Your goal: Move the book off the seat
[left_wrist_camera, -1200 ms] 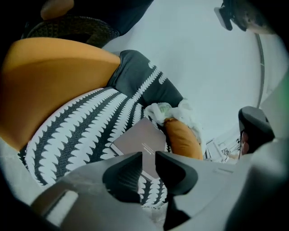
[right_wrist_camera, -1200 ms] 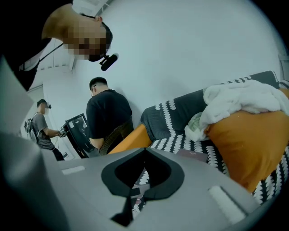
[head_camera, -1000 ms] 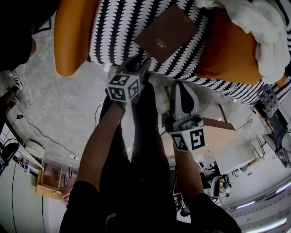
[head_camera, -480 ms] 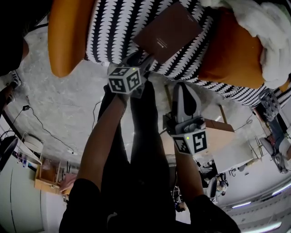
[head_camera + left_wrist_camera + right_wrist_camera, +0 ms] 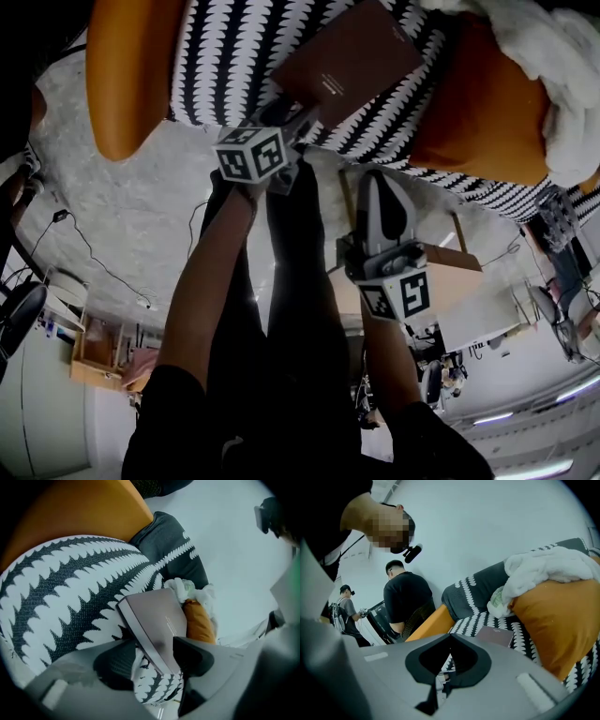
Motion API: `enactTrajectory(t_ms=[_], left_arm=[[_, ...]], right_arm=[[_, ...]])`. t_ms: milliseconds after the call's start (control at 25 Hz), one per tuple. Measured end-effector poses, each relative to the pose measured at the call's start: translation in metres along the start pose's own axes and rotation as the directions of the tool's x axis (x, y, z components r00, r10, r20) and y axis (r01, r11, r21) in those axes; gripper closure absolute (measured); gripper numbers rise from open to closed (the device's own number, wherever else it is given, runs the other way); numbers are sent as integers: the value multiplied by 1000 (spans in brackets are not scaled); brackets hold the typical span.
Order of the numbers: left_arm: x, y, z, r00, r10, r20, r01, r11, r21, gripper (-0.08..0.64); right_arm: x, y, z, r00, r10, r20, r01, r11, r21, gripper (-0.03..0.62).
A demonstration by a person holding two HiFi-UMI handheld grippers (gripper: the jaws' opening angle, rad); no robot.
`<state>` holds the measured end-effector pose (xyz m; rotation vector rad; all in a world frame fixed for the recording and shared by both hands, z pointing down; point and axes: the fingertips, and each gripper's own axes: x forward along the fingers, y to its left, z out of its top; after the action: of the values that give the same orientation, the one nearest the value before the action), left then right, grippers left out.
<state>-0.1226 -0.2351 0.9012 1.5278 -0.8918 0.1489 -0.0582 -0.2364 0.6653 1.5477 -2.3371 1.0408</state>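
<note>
**Left gripper open around book corner, book on seat**

Brown rectangular hardcover book [image 5: 347, 61] lies flat on the black-and-white patterned seat cushion [image 5: 225, 56], right of the cushion's middle. It is turned diagonally, one corner pointing toward the near front edge. The book has not left the seat.

Left gripper [image 5: 152, 646] is at the near edge of the seat with its jaws spread wide; they have just been opening. The book's near corner sits between them. In the left gripper view the right jaw is close beside the cover and the left jaw stands clear of the book's edge, with patterned fabric showing in the gap. Nothing is clamped.

Right gripper [image 5: 450, 637] is nearer than the seat and to the right, over the grey concrete floor [image 5: 122, 216], well apart from the book. Its jaws are closed together with nothing between them.

Smooth orange armrests flank the cushion, left [image 5: 127, 75] and right [image 5: 478, 112]. A crumpled white blanket [image 5: 562, 84] is piled on the right armrest and the far right of the seat. A dark grey back cushion with white leaf print [image 5: 173, 550] stands at the far side. A tan cardboard box [image 5: 459, 272] is on the floor, just right of the right gripper. In the right gripper view a person in a black shirt [image 5: 405, 597] bends over at the far left, beyond the left armrest.
</note>
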Motion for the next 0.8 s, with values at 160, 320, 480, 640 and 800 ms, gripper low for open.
enactTrajectory(t_ms=[160,320,480,640,800], left_arm=[[4,2,6,1000,-3,-7,3,1000,6,293],[4,3,8,1000,-6,2,6,1000,-18,284],[7,4,5,1000,-1,-1,1,999,-33,278],[9,4,8,1000,6,16,-5,999,-44,275],[13,2,13,999,7,49,-3,997,-73,279]], right_arm=[[3,-4,3,1000,1,2,-1,1000,12,584],[6,-8,6,1000,3,5,-3,1000,23,584],[6,-10,5,1000,7,5,-7,1000,28,584],[4,-10,1,1000,18,-4,-18,999,37,584],[4,-12,-2,1000,22,-21,-21,999,43,584]])
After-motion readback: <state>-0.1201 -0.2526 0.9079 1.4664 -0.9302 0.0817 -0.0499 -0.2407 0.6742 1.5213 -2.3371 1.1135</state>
